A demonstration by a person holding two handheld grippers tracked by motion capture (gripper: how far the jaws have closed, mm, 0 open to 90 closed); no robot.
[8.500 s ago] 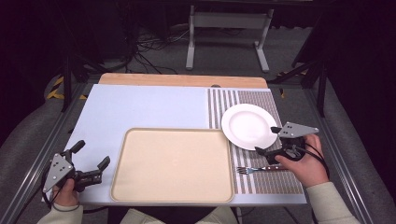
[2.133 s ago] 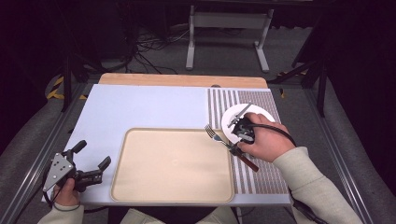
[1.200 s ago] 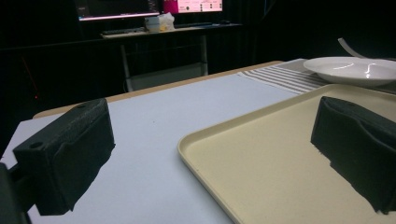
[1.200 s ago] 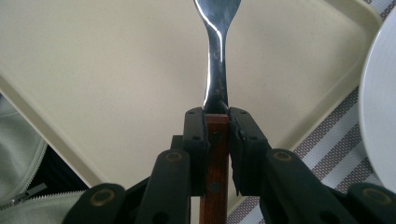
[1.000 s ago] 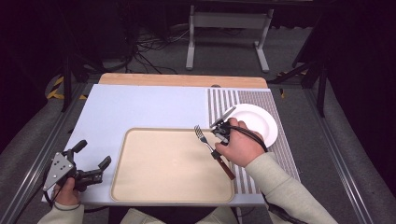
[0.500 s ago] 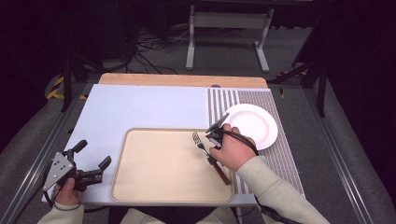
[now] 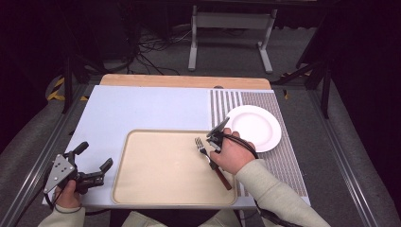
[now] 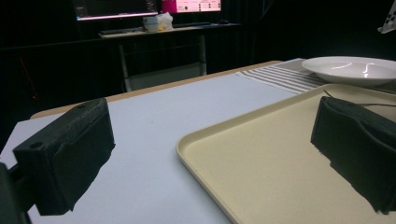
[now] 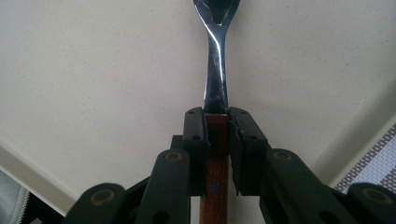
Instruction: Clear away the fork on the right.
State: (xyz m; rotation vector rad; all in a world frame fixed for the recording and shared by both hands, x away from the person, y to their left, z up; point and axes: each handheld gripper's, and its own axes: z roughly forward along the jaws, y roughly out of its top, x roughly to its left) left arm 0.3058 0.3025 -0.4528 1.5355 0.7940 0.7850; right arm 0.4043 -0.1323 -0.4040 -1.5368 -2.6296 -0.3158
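A fork with a brown wooden handle is held low over the right part of the beige tray, tines toward the far left. My right gripper is shut on the handle; its pads clamp the wood on both sides. A white plate lies on the striped placemat just right of that hand. My left gripper rests at the table's near left corner, jaws wide apart with nothing between them, pointing across the tray toward the plate.
The tray sits on a pale blue mat with a wooden board along the far edge. Metal rails run along both table sides. Beyond the table stand a metal frame and cables on the floor.
My right hand has carried the fork from beside the plate leftward and down to just above the tray's right part. The left gripper has stayed where it was.
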